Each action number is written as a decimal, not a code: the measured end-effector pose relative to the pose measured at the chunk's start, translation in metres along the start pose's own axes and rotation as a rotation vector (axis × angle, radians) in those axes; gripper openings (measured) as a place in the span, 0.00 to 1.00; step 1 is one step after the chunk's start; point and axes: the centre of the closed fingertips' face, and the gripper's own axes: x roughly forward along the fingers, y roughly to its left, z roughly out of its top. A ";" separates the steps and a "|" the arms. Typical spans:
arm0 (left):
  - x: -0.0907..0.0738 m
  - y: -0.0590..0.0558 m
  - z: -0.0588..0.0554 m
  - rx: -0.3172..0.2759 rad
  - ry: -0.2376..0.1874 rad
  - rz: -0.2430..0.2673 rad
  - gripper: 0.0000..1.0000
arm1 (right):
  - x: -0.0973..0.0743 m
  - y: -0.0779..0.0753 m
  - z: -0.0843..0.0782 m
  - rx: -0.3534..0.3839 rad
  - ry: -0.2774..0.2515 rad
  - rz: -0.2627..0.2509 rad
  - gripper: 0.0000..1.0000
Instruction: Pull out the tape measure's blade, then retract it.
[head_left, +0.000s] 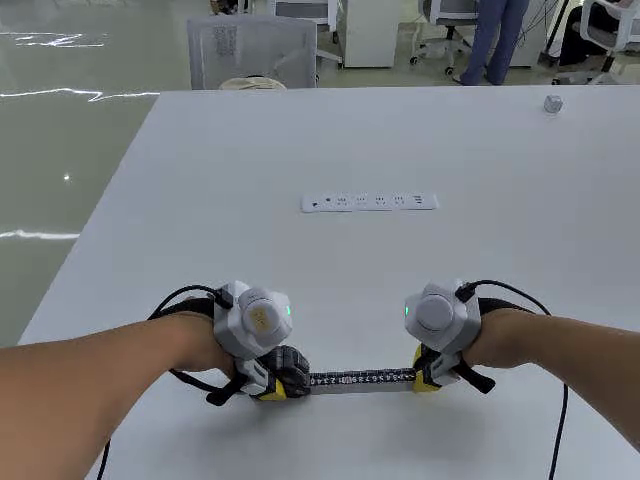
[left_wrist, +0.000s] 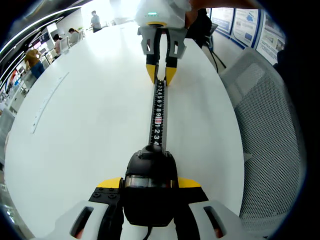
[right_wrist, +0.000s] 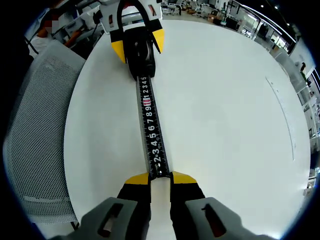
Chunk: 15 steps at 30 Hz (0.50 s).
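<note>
While left gripper (left_wrist: 149, 183) clamps the tape measure (left_wrist: 150, 167), right gripper (right_wrist: 160, 178) pinches its blade (right_wrist: 150, 122)

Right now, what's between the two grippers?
The tape measure's blade, pulled out from the case in the left gripper to the right gripper pinching its tip. Clearest in both gripper views.

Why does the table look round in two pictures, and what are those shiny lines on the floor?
Left gripper view and right gripper view: a fisheye lens bends the flat table into a curve and swells the near tape measure, yet the blade numbers stay sharp. Head view: the table's edges look straight, and the floor shows white glare streaks.
</note>
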 end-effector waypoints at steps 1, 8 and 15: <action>0.000 0.000 0.000 0.001 0.001 0.000 0.35 | 0.000 0.000 0.000 0.000 0.001 0.000 0.12; 0.000 0.000 0.000 -0.001 0.000 0.000 0.35 | -0.001 0.000 -0.002 0.005 0.002 0.002 0.12; 0.000 0.000 0.000 -0.006 0.000 0.000 0.35 | -0.001 0.000 -0.004 0.005 0.005 0.004 0.12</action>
